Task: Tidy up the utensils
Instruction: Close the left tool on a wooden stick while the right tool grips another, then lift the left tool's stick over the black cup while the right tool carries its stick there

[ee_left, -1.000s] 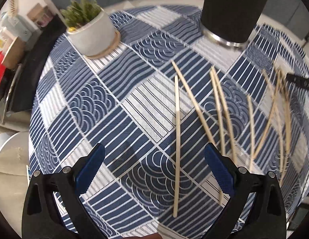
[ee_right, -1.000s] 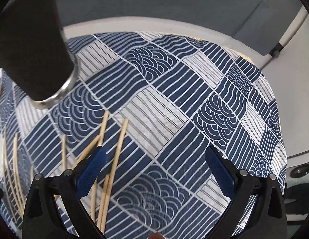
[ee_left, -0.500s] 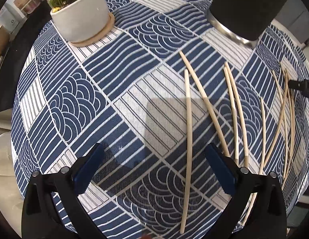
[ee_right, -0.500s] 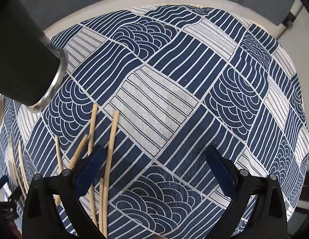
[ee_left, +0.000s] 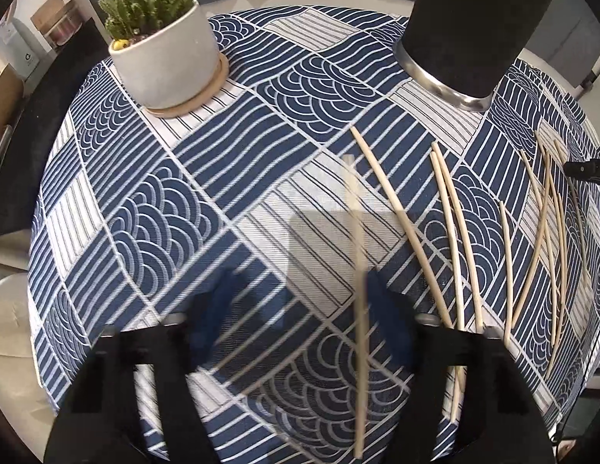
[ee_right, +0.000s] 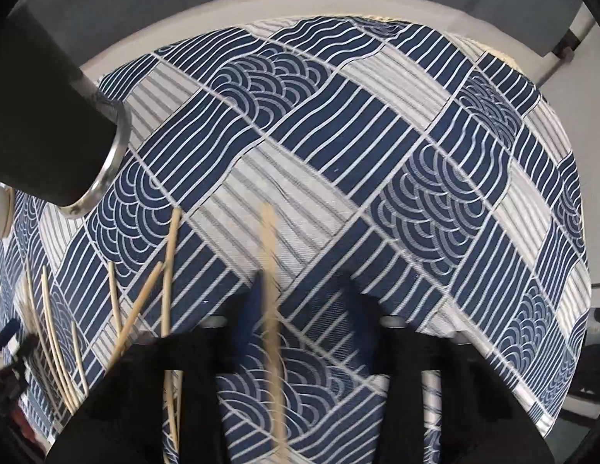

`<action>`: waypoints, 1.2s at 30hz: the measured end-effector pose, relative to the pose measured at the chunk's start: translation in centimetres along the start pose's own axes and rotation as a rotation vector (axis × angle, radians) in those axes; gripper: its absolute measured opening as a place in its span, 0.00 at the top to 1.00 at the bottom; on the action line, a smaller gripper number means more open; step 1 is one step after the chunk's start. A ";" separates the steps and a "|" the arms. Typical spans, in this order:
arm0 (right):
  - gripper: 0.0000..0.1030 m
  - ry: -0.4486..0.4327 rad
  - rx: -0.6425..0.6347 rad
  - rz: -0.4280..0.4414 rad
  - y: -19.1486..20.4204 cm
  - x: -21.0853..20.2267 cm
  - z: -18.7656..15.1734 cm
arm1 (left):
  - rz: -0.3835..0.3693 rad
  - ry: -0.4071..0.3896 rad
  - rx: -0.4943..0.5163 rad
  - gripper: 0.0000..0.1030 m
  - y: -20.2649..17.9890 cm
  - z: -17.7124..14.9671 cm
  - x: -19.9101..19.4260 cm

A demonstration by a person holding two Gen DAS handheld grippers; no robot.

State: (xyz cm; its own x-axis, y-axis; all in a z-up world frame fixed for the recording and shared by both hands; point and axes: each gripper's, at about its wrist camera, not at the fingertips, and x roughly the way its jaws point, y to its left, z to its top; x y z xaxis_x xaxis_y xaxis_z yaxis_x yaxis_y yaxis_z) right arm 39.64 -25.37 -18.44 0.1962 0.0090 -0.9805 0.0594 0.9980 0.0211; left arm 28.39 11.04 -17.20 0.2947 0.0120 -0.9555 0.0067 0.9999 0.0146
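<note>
Several pale wooden chopsticks lie on the blue-and-white patterned cloth. In the left wrist view my left gripper [ee_left: 300, 317] is blurred and part closed, with one chopstick [ee_left: 356, 270] just inside its right finger; contact is unclear. More chopsticks [ee_left: 450, 224] fan out to the right. The black cylindrical holder [ee_left: 474, 27] stands at the back right. In the right wrist view my right gripper [ee_right: 305, 317] is blurred and narrowed around one chopstick [ee_right: 270, 270], next to its left finger. Other chopsticks [ee_right: 145, 301] lie left, below the holder [ee_right: 48, 116].
A cactus in a white pot [ee_left: 164, 58] on a wooden saucer stands at the back left of the round table. The table's white rim [ee_right: 300, 4] runs behind the cloth. The other gripper's dark tip [ee_left: 586, 168] shows at the right edge.
Both grippers have moved onto a chopstick and their jaws have narrowed from wide open. Both pairs of fingers are motion-blurred now. The chopsticks on the cloth have not shifted.
</note>
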 end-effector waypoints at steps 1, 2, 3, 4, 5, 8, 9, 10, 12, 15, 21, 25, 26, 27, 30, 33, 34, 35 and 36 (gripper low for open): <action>0.89 0.001 0.001 -0.004 -0.3 0.0 0.2 | -0.002 0.005 0.005 0.51 0.2 0.1 -0.1; 0.94 0.002 0.000 -0.002 -0.6 0.0 0.3 | -0.004 0.009 0.008 0.58 0.4 0.3 -0.2; 0.94 0.003 -0.005 0.000 -0.9 -0.1 0.5 | -0.003 0.009 0.008 0.65 0.6 0.4 -0.3; 0.94 0.005 -0.010 0.011 -1.1 -0.1 0.6 | -0.007 0.008 0.006 0.69 0.9 0.5 -0.4; 0.94 0.005 -0.011 0.019 -1.9 0.2 0.7 | -0.012 0.006 0.004 0.75 1.2 0.5 -0.5; 0.96 0.008 0.000 0.021 -3.2 0.5 0.9 | -0.033 0.017 -0.008 0.92 1.9 0.6 -0.7; 0.95 0.008 0.004 0.021 -3.6 0.4 1.0 | -0.043 0.017 -0.013 0.93 2.7 0.3 -1.1; 0.95 0.008 0.008 0.025 -4.0 0.4 1.0 | -0.048 0.016 -0.011 0.93 2.8 0.3 -1.1; 0.95 0.003 0.024 0.040 -5.3 0.2 0.6 | -0.054 0.024 -0.015 0.94 3.0 0.4 -1.2; 0.95 -0.018 0.054 0.065 -6.7 -0.6 0.3 | -0.057 0.030 -0.022 0.96 3.0 0.3 -1.3; 0.95 -0.099 0.070 0.095 -8.7 -3.7 -0.7 | -0.054 0.023 -0.016 0.96 3.3 -1.4 -1.6; 0.96 -0.159 0.072 0.134 -8.4 -6.5 -1.1 | -0.039 0.000 -0.009 0.96 3.6 -1.4 -3.1; 0.95 -0.179 0.069 0.146 -8.4 -7.5 -1.0 | -0.037 -0.010 -0.008 0.96 3.6 -1.3 -3.6; 0.95 -0.194 0.068 0.151 -7.2 -8.1 -1.0 | -0.036 -0.015 -0.009 0.96 3.6 -1.1 -4.0; 0.95 -0.269 0.045 0.167 -4.5 -9.9 -0.7 | -0.033 -0.040 -0.025 0.96 3.5 -0.4 -5.4; 0.96 -0.324 0.024 0.190 -2.9 -11.7 -0.6 | -0.039 -0.081 -0.022 0.96 3.0 0.7 -6.8; 0.96 -0.347 0.012 0.202 -2.4 -12.5 -0.6 | -0.043 -0.099 -0.017 0.96 2.7 1.0 -7.5; 0.96 -0.369 0.003 0.207 -1.9 -13.3 -0.7 | -0.041 -0.114 -0.014 0.97 2.4 1.3 -8.0; 0.96 -0.388 -0.003 0.217 -1.5 -14.1 -0.7 | -0.045 -0.123 -0.009 0.97 2.1 1.6 -8.4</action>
State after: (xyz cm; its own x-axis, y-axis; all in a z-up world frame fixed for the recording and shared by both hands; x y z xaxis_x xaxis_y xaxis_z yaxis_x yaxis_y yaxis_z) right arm 36.12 -26.91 -4.75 0.5568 0.1945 -0.8075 -0.0263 0.9758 0.2169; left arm 27.43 13.00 -8.64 0.4095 -0.0337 -0.9117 0.0143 0.9994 -0.0305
